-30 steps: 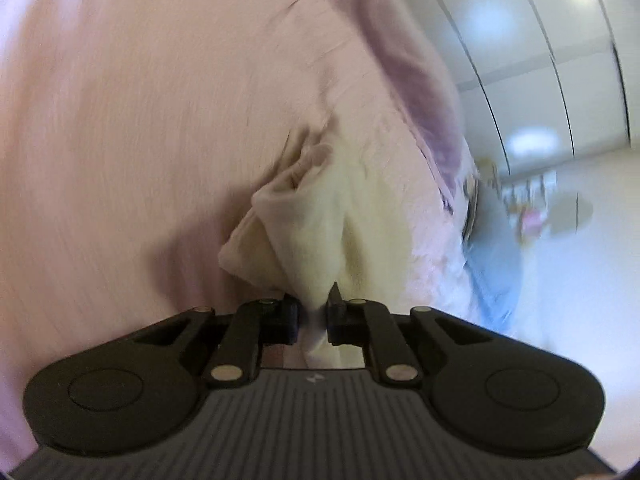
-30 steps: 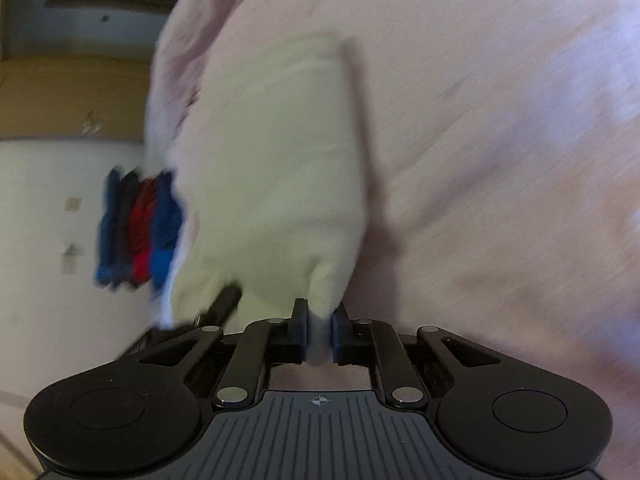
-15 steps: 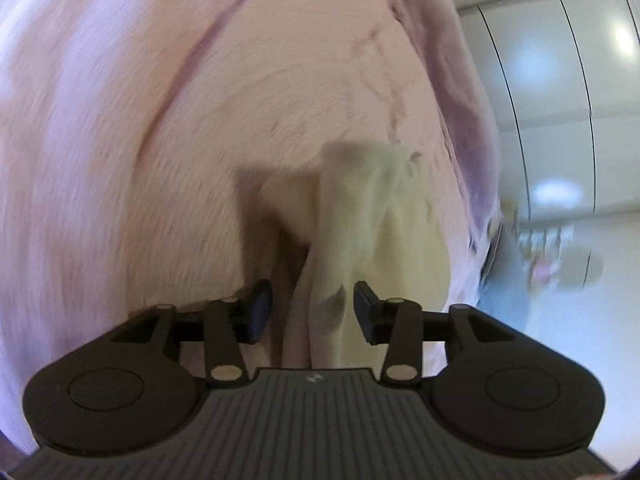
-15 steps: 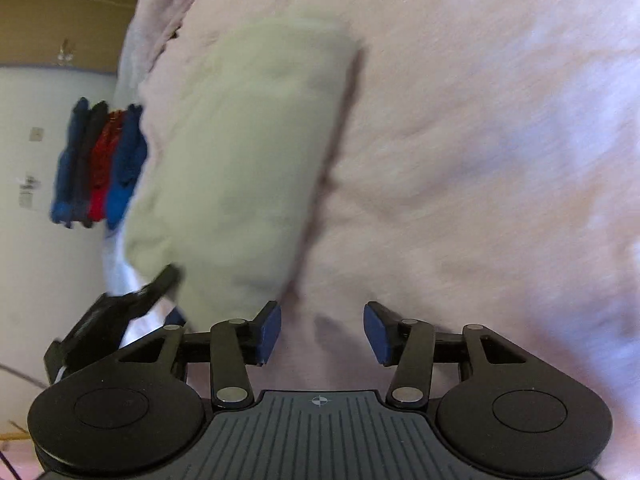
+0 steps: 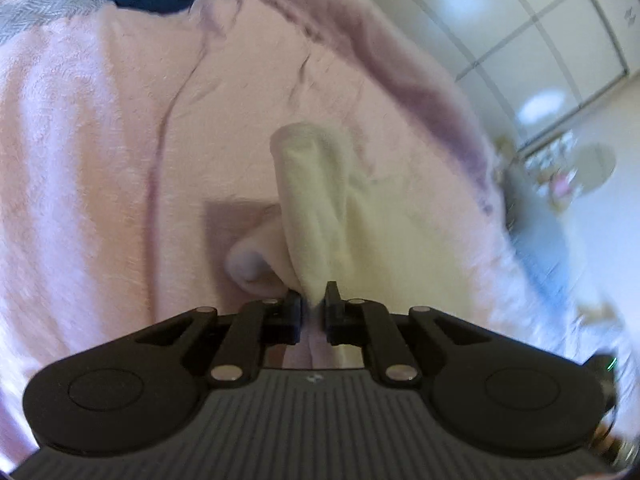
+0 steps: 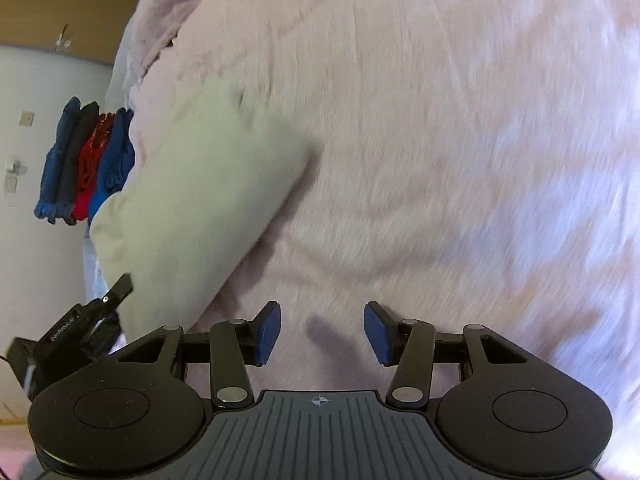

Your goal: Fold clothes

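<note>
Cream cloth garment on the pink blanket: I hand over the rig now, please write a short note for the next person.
Left gripper: shut on a pinched edge of the cream cloth garment.
Right gripper: open, empty, over the fluffy pink blanket, right of the garment.
Garment: lies narrow and long on the blanket, apparently already folded over.
Stack of folded blue and red clothes: at the blanket's edge beyond it.
Left to do: probably another fold, then place it with the stack.
</note>
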Tool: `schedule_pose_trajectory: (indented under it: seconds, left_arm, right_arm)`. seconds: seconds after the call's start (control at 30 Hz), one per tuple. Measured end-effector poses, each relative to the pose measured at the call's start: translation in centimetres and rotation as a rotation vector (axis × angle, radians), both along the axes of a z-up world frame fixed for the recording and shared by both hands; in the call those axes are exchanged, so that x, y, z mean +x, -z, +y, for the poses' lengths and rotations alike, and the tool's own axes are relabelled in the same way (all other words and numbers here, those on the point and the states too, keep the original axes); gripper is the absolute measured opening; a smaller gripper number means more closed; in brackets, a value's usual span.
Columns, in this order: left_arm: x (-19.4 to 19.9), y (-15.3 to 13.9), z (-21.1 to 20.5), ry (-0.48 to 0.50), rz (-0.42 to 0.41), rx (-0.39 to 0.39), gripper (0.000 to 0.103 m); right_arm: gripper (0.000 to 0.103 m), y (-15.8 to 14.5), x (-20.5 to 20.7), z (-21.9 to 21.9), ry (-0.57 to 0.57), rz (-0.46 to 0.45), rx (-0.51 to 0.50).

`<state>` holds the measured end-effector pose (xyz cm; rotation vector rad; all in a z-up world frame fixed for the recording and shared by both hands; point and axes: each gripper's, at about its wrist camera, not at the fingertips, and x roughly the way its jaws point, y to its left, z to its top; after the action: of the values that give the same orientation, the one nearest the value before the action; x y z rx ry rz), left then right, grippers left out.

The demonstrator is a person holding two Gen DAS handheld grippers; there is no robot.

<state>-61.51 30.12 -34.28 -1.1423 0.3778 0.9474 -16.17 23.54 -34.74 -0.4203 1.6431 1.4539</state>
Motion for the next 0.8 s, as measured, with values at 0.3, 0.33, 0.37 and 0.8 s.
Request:
schedule_pose_trajectory:
  seconds: [0.3,0.33,0.37,0.8]
  left_arm:
    - [-3.5,2.8,-0.8,-0.277,-0.223,-0.153,0.031]
    - [-3.4,3.1,-0.6,-0.289,-0.237,-0.159,0.031]
    - [-3.2,3.5,-0.5,-0.302,-0.251,-0.165,0.031]
    - [-2.9,2.2,4.4,-0.082,-0.16,-0.115,0.009]
  right_arm:
    - [0.077,-1.2,2.1,8.3,-0.111,0.14,0.188]
    - [0.077,-0.6,2.0,9.7,-0.125,0.17,0.189]
    - [0.077,0.3,1.6,11.1,-0.144,0.203,0.171]
    - [0.027,2.5,-1.6,8.3,-0.023,0.32,0.024]
